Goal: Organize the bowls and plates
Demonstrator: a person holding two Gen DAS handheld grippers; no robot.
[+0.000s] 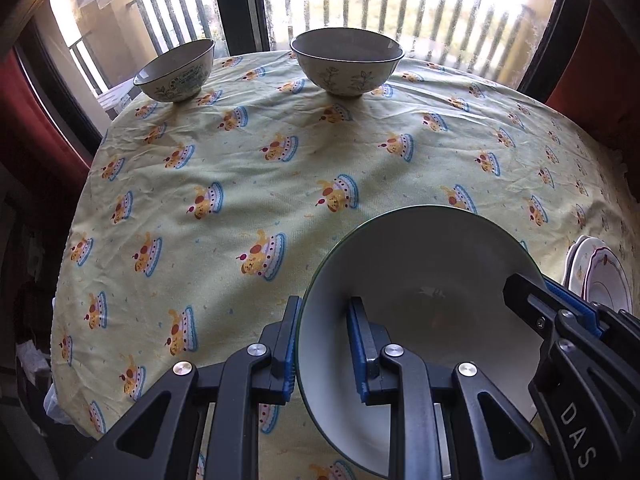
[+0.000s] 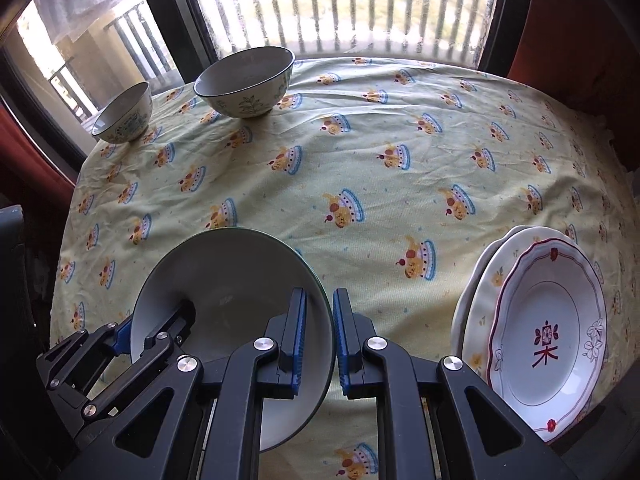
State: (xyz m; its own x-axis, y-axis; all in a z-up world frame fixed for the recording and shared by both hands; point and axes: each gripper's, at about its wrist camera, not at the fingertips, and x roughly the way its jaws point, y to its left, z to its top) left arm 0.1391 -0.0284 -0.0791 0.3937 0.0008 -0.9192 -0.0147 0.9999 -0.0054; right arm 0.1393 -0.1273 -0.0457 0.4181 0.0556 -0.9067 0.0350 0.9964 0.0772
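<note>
Bowl (image 1: pixel 420 280) rim clamped by both hand-held grippers, left (image 1: pixel 324 344), right (image 2: pixel 320 340)

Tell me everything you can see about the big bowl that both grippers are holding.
The big bowl is plain pale inside with a thin dark green rim, apparently glazed ceramic, and empty. It is upright above the patterned tablecloth. The left gripper clamps one side of its rim, the right gripper the opposite side, one pad inside and one outside.

Backlit by blown-out window (image 1: pixel 400 4), dim foreground, soft shadows, fisheye-bent edges
</note>
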